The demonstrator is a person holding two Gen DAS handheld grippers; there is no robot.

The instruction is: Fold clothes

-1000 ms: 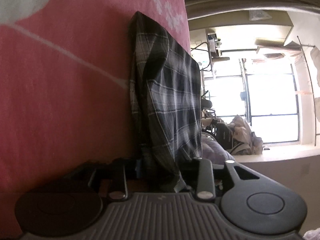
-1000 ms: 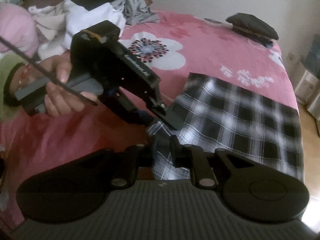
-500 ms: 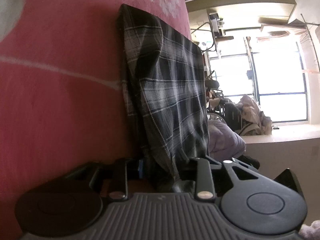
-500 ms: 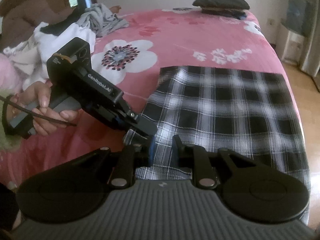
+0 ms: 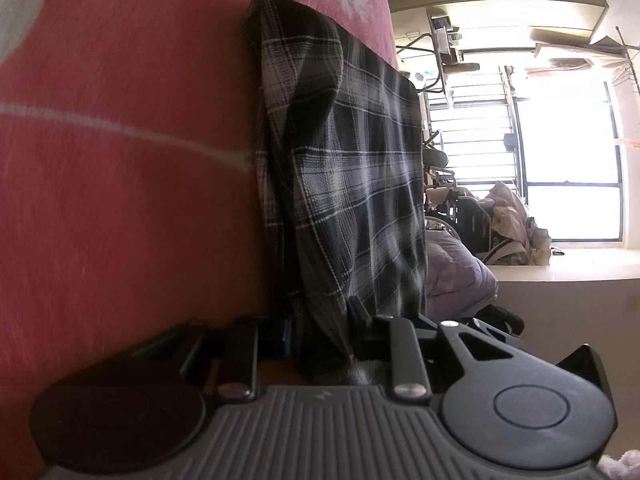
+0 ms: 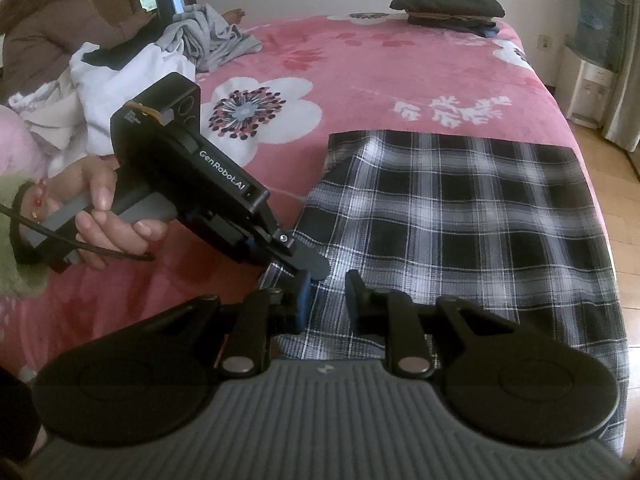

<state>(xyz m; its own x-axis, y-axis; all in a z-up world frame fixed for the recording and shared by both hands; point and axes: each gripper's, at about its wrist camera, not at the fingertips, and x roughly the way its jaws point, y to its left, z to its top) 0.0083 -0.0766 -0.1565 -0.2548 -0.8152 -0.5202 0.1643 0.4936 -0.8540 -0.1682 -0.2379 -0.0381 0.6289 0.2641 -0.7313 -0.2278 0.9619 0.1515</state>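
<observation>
A black-and-white plaid garment (image 6: 460, 224) is lying spread flat on the pink flowered bed (image 6: 360, 68), filling the area from the centre out to 3 o'clock in the right wrist view, its far edge running along the bed's side. The left tool (image 5: 320, 332) is closing its jaws, narrow now, with a bunched corner of the plaid cloth between them. A hand (image 6: 108, 216) at 9 o'clock is gripping that tool's handle. The right tool (image 6: 326, 300) is sitting narrow over the garment's near edge at 6 o'clock; whether its pads are pinching cloth I cannot tell. Loose clothes (image 6: 160, 52) are piling at 11 o'clock, and a dark folded stack (image 6: 448, 4) is resting at 1 o'clock.
</observation>
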